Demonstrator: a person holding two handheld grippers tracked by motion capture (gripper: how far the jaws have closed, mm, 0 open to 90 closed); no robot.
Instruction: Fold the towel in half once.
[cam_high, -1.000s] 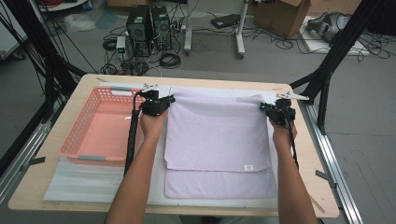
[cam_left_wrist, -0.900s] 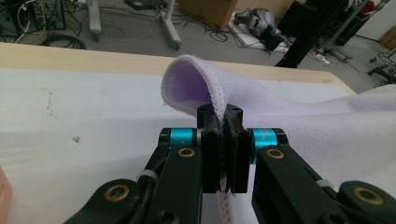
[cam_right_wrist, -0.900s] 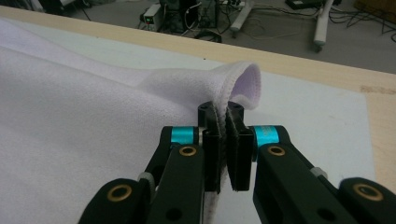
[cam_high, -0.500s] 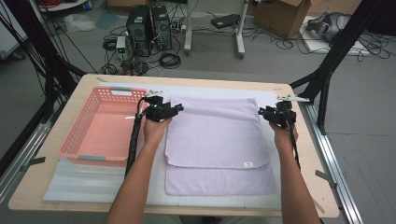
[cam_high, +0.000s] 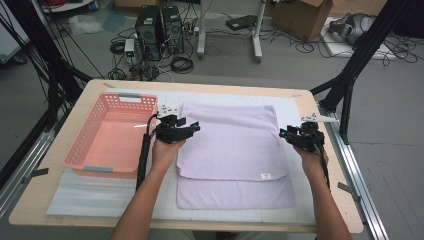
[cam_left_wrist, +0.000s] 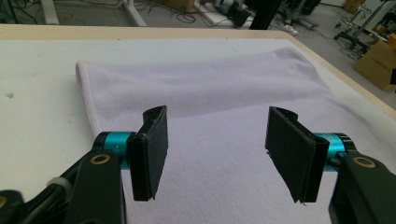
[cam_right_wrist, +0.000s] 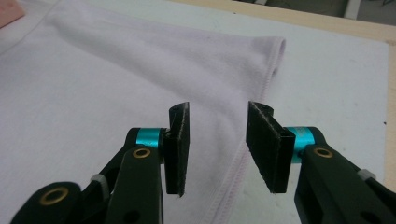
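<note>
High view: a lilac towel (cam_high: 232, 150) is laid folded on a white mat (cam_high: 80, 192) in the middle of the frame, its upper layer stopping short of the lower edge so that a strip of the under layer is left showing at the bottom. A small white label (cam_high: 265, 176) is seen near the lower right corner of the upper layer. The left gripper (cam_high: 192, 129) is held at the towel's left edge, jaws pointing right over the cloth; the right gripper (cam_high: 284, 134) is held at the right edge, jaws pointing left. A pink plastic basket (cam_high: 80, 150) is set at the left of the frame, just beside the left hand, so little room is left there. Bare mat is left above the towel and along the right side, and the desk (cam_high: 327, 210) rim runs close beside the right forearm.

In the left gripper view the left gripper (cam_left_wrist: 215, 151) is seen with jaws wide apart above the towel (cam_left_wrist: 210, 88), nothing between the pads. In the right gripper view the right gripper (cam_right_wrist: 218, 147) is seen with a narrower gap, over the towel's hemmed edge (cam_right_wrist: 233, 179); its jaws have just been opening, and no cloth is gripped.

The far towel corners are slightly rumpled. Both forearms are cut off at the bottom of the high view.
</note>
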